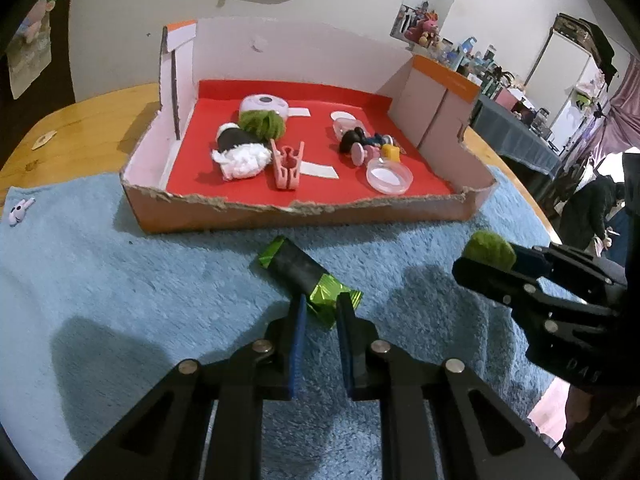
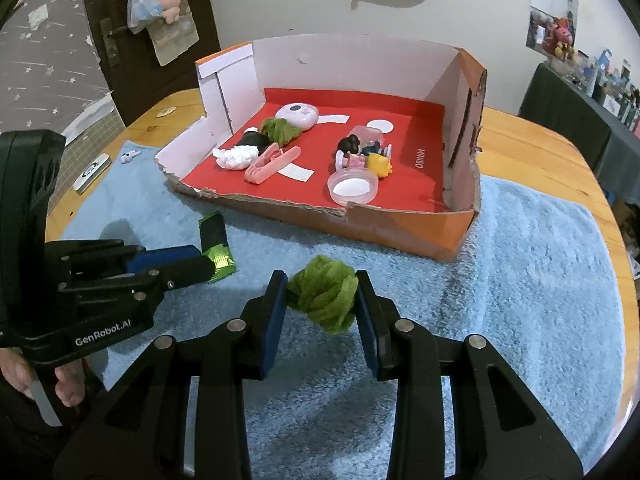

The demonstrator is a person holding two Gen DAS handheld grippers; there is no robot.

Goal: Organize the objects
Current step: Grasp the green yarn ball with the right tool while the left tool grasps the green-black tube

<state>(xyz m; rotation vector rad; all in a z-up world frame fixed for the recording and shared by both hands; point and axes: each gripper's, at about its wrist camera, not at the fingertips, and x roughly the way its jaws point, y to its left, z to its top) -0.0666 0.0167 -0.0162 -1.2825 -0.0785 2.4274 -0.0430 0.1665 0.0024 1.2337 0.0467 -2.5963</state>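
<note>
Left wrist view showed the left gripper (image 1: 322, 308) clamped on the green foil end of a dark wrapped bar (image 1: 304, 276), which lay tilted on the blue towel (image 1: 120, 300) just in front of the box (image 1: 304, 212). To its right the right gripper (image 2: 322, 300) pinched a green pom-pom (image 2: 323, 296) between its pads, raised over the towel, near the bar but apart from it. The fluffy towel covered most of a wooden table (image 1: 80, 128) whose bare rounded edge showed to the left and behind the box. The box was shallow cardboard with a red floor, its near wall torn low and ragged, its back and side walls taller. Inside, on the left, lay a lilac case (image 1: 264, 105), a second green pom-pom (image 1: 262, 123), a black and a white tuft and a pink clip (image 1: 287, 165); on the right, small figures (image 1: 362, 145) and a clear round lid (image 1: 389, 176). The red floor was bare along the right side and between the two groups. Open towel stretched to the right of the grippers. A tiny white figure (image 1: 21, 210) sat at the towel's far left edge. Behind stood a pale wall, with a dark door (image 2: 132, 40) hung with plush toys to the left and cluttered shelves to the right.
</note>
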